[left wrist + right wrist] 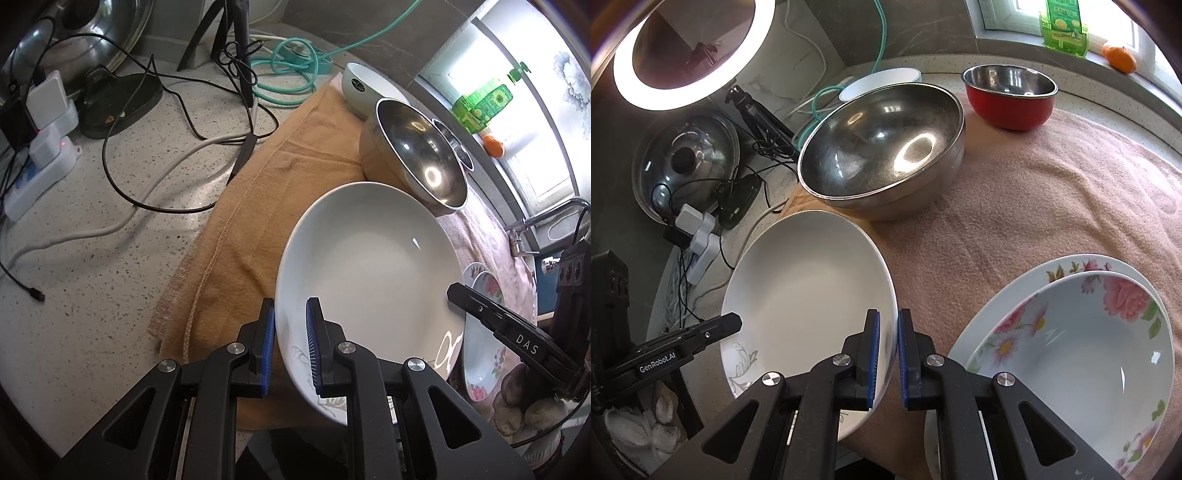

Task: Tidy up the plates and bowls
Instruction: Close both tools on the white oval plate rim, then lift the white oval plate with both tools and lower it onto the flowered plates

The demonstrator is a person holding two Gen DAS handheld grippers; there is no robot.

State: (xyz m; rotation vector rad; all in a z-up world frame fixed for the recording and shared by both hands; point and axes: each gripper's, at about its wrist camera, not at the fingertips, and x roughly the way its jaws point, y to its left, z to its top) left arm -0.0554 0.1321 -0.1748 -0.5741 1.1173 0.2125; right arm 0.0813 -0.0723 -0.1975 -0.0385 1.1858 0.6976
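Note:
A white plate (369, 269) with a grey leaf print is held tilted above the towels; it also shows in the right wrist view (805, 295). My left gripper (290, 347) is shut on its near rim, and my right gripper (886, 358) is shut on its opposite rim. A large steel bowl (882, 147) sits behind it, also in the left wrist view (417, 155). A floral bowl (1082, 354) rests in a floral plate (1071, 266) at the right. A red bowl (1010, 98) and a white bowl (364, 88) stand at the back.
An orange towel (266, 192) and a pink towel (1052, 192) cover the counter. Cables, a power strip (40, 166) and a pot lid (687, 155) lie at the left. A lit ring light (694, 48), a green bottle (1063, 26) and an orange (1119, 55) are at the back.

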